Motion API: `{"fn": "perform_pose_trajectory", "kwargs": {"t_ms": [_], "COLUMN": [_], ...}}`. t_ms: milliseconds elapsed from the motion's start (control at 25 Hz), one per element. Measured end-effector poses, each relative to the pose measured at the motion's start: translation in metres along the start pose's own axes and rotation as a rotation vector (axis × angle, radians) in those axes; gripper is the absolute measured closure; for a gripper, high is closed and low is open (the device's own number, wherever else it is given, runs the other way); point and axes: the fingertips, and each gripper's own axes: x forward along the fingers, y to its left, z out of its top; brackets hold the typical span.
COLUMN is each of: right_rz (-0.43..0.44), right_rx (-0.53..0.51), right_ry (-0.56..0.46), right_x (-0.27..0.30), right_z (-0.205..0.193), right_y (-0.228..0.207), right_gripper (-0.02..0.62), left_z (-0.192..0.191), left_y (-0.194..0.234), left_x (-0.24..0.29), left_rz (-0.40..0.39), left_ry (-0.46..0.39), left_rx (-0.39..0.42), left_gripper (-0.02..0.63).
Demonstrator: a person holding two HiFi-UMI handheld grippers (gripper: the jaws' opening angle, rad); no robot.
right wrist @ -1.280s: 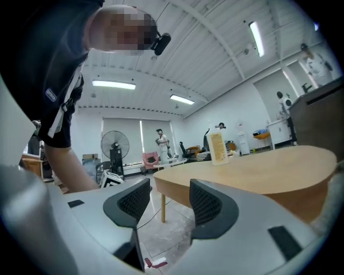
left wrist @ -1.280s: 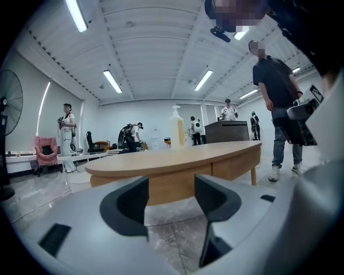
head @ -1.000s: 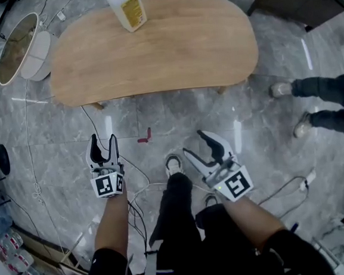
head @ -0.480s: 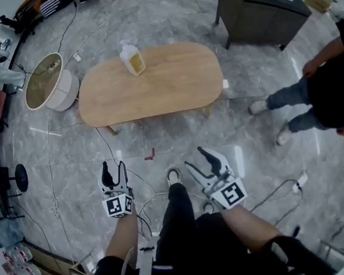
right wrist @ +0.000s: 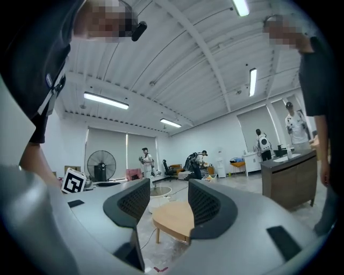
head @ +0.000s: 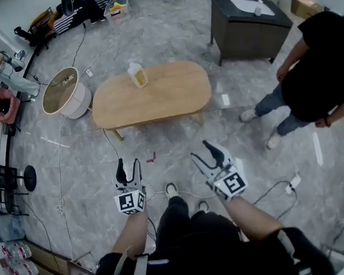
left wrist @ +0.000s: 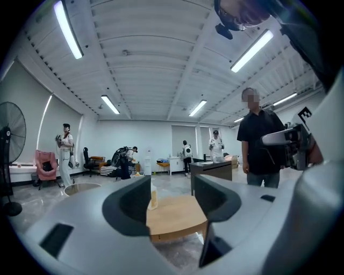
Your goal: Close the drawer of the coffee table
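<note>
While both pairs of jaws gape wide with nothing between them, the coffee table (head: 156, 96) sits well off at twelve o'clock, long axis running nine to three. Left gripper (head: 129, 166) and right gripper (head: 204, 154) look equally distant; drawer unseen.

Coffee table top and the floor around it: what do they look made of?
Coffee table top: seems to be light wood or wood veneer with a matte finish; it is an even warm tan and shows no glare. Floor: probably polished grey stone or marble-look tile; it has pale veining, straight seams and glossy light reflections.
</note>
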Motion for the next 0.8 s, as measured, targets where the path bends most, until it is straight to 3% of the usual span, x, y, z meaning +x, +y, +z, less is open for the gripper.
{"fn": "perform_pose_trajectory", "kwargs": {"t_ms": [360, 800], "right_rz": [-0.118, -0.216], "right_rx": [-0.075, -0.144], "right_ry": [-0.027, -0.021], "right_x": [-0.044, -0.062], "right_z": [0.037, 0.057], "right_y": [0.002, 0.07], "right_gripper": [0.377, 0.377], "left_z": [0.04, 0.076], "left_y": [-0.043, -0.02], "left_x": [-0.016, -0.079], "left_rz": [-0.124, -0.237], "left_ry": [-0.055, -0.097], "left_rx": [-0.041, -0.068], "left_gripper": [0.356, 0.356]}}
